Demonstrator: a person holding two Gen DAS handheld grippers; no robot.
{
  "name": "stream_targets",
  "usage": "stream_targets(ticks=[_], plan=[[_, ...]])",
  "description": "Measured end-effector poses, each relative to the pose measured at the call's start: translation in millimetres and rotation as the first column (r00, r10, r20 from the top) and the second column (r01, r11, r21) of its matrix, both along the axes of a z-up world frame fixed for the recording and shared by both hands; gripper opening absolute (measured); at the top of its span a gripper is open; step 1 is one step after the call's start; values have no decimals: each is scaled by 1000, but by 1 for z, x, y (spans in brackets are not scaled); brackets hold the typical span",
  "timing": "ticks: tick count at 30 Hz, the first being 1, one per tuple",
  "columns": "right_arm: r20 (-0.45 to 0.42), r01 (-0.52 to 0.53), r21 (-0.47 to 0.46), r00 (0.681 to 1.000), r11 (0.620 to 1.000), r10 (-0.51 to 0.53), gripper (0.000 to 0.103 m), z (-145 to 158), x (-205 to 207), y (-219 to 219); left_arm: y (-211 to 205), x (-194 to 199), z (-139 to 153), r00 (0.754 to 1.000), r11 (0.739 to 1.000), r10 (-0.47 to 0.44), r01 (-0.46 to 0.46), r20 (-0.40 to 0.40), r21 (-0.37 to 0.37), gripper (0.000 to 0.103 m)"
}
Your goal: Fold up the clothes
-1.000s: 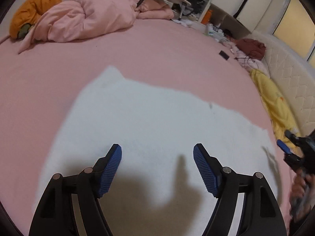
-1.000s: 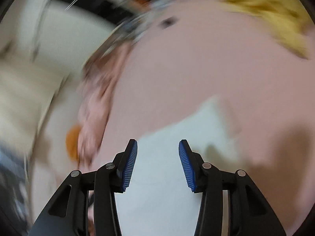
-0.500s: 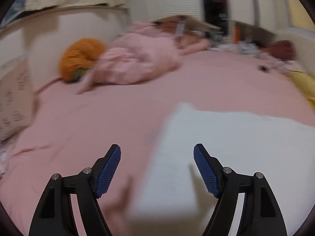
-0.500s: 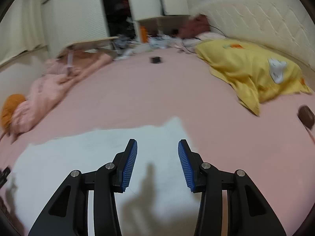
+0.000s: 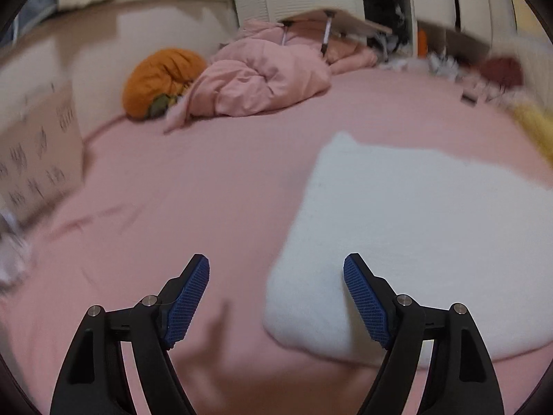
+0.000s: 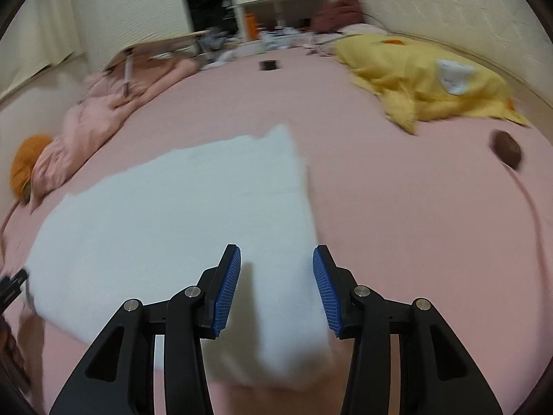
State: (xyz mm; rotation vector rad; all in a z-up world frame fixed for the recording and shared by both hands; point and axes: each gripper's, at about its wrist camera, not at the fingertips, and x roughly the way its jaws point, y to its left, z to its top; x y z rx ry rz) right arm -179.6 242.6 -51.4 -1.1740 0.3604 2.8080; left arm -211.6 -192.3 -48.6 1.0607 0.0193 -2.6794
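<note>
1. Left gripper (image 5: 276,297) – lower centre of its frame, jaws parted and widening, nothing pinched; its right pad (image 5: 363,301) is seen over the near corner of the white garment (image 5: 414,235).
2. Right gripper (image 6: 276,288) – lower centre of its frame, jaws apart with nothing clamped, poised above the garment's near right corner.
3. White garment – spread flat on the pink bedsheet (image 5: 207,186), right of centre in the left view, left of centre in the right view.
4. Pink quilt (image 5: 262,76) and orange cushion (image 5: 162,79) – bunched in the upper centre-left.
5. Yellow blanket (image 6: 425,79) – upper right of the right view.
</note>
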Motion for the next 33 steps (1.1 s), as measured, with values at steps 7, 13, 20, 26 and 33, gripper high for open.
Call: stream_targets(ticks=[7,13,20,26,33], plan=[[136,6,64,991,998,-15,46,-24,28,0,-24,1,-24,983,994,43,-60,176,92,85],[148,109,105,981,988,-124,54,8,77,11,-26,38,10,962,970,214,-189,171,-152,88],[59,6,174,998,985,-16,54,52,131,-59,22,122,38,991,983,-3,-22,131,185,88],[23,-44,218,999,975,40,54,60,174,-101,104,205,21,977,974,-196,184,82,129,88],[31,-91,234,996,968,86,54,53,202,-122,117,226,15,952,936,-306,296,26,190,88]])
